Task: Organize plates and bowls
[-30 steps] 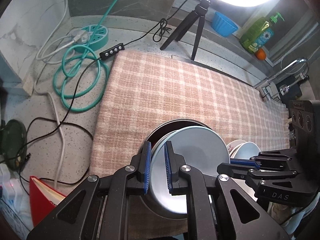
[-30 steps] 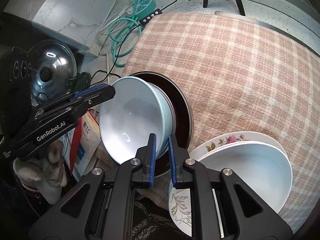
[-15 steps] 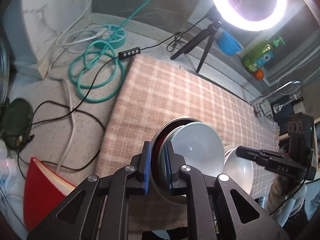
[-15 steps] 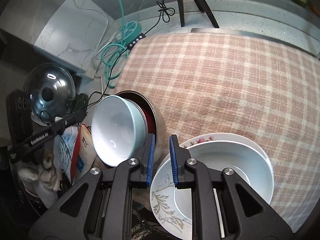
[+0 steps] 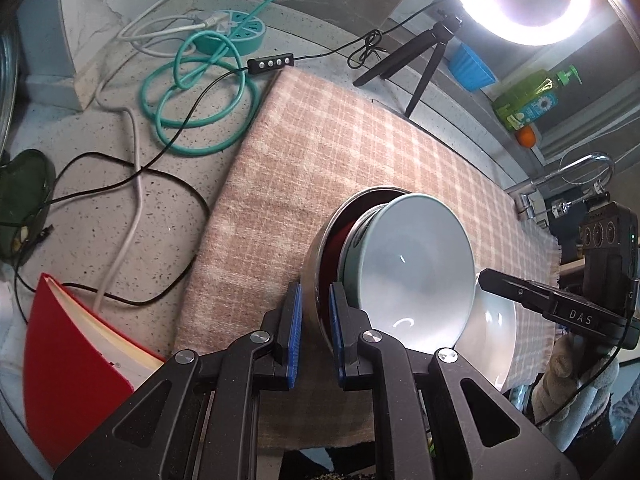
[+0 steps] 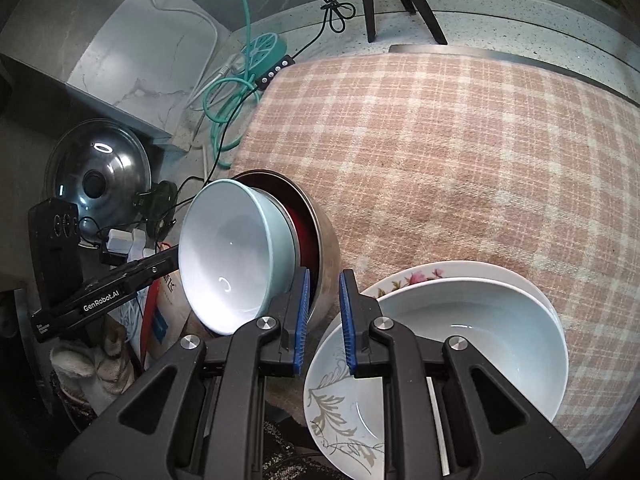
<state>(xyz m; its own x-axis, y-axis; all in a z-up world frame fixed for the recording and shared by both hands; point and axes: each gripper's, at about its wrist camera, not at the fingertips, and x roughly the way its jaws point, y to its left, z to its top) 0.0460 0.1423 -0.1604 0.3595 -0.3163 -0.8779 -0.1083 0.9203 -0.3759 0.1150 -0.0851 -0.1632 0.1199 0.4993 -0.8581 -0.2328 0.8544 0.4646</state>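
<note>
A steel bowl (image 5: 316, 248) with a dark red inside is tilted at the near edge of the checked cloth (image 5: 360, 152), with a pale blue bowl (image 5: 412, 264) nested in it. My left gripper (image 5: 314, 322) is shut on the steel bowl's rim. In the right wrist view my right gripper (image 6: 323, 316) clamps the steel bowl's (image 6: 326, 248) wall from the other side; the blue bowl (image 6: 232, 252) tips out to the left. A white bowl (image 6: 472, 340) lies on floral plates (image 6: 340, 400) at the right.
A ring light on a tripod (image 5: 424, 52), a teal cable coil (image 5: 200, 108) and black cables lie at the back and left. A red book (image 5: 68, 372) lies near left. A pot lid (image 6: 96, 176) leans at left. A tap (image 5: 576, 172) stands at right.
Both grippers have risen and pulled back with the stacked bowls, which now tilt more steeply. My left gripper's hold has shifted from the blue bowl's rim to the steel bowl's rim.
</note>
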